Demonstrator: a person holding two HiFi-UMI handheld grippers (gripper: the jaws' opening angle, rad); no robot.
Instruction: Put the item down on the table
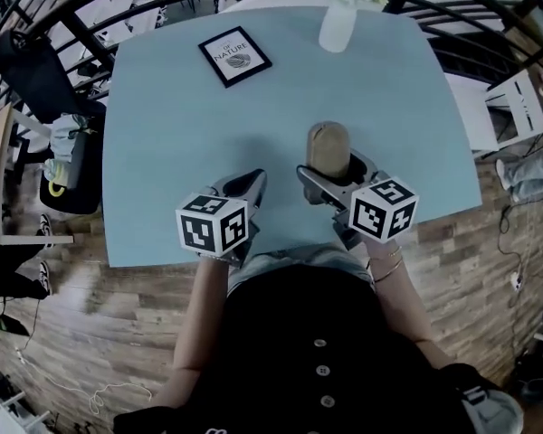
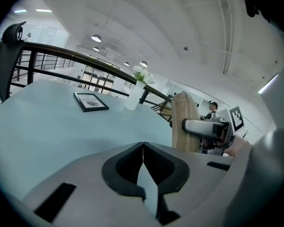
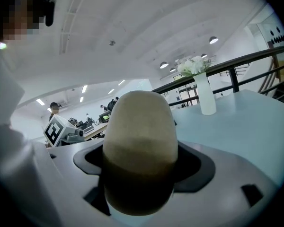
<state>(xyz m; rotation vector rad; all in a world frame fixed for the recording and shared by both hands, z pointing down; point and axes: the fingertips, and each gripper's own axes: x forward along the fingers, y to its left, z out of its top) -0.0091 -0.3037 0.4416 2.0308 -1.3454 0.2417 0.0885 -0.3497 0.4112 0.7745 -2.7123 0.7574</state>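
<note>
I see my right gripper (image 1: 333, 166) holding the tan rounded item (image 1: 328, 147) upright between its fingers, over the near part of the light blue desk (image 1: 163, 152). My left gripper (image 1: 256, 179) is just beside it, fingers together. At the far edge are a framed picture (image 1: 235, 57) and a white vase (image 1: 337, 27).
</note>
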